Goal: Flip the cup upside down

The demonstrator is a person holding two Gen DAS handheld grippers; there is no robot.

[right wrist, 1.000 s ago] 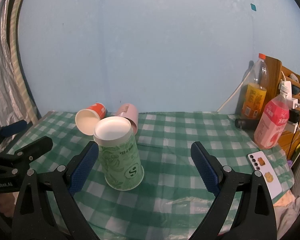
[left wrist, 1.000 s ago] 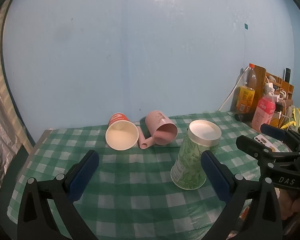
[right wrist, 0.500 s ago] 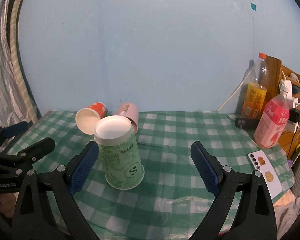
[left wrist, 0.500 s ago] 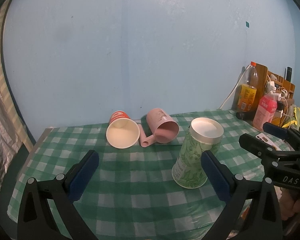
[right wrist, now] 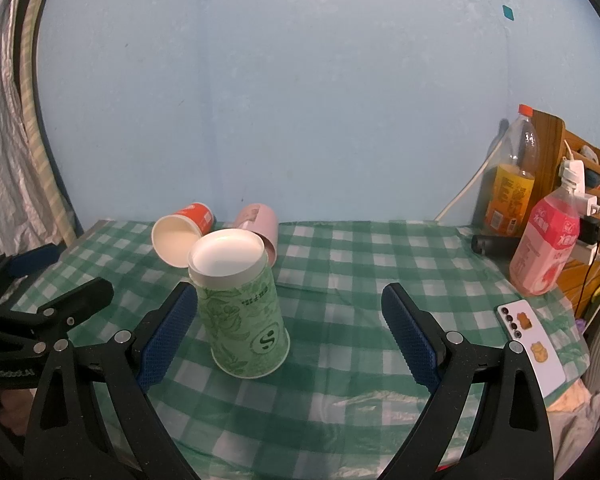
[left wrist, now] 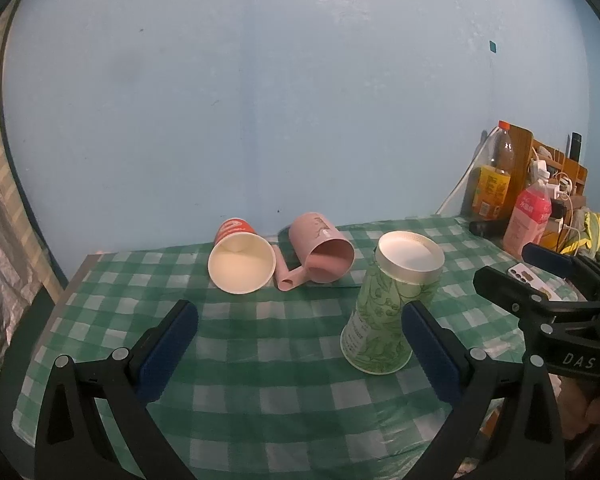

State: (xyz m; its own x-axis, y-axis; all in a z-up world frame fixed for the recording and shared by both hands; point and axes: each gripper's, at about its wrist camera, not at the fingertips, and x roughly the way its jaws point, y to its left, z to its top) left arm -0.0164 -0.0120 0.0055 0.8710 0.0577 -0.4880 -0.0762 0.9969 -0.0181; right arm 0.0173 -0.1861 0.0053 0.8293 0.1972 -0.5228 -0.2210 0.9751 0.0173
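A green patterned paper cup (left wrist: pixel 388 308) (right wrist: pixel 240 312) stands upside down, rim on the checked tablecloth (left wrist: pixel 292 364) (right wrist: pixel 364 264), white base up. A red paper cup (left wrist: pixel 240 260) (right wrist: pixel 182 232) lies on its side behind it, mouth toward me. A pink handled cup (left wrist: pixel 320 252) (right wrist: pixel 262 224) lies on its side next to it. My left gripper (left wrist: pixel 298 332) is open and empty, the green cup by its right finger. My right gripper (right wrist: pixel 288 318) is open and empty, the green cup by its left finger.
At the table's right end stand an orange drink bottle (right wrist: pixel 514 176), a pink drink bottle (right wrist: pixel 546 248), a wooden rack with plugs and cables (right wrist: pixel 580 184), and a dark cylinder (right wrist: pixel 494 245). A white phone (right wrist: pixel 530 340) lies near the right edge. A blue wall backs the table.
Both grippers have drawn back slightly from the cups and risen a little. The cups have not moved.
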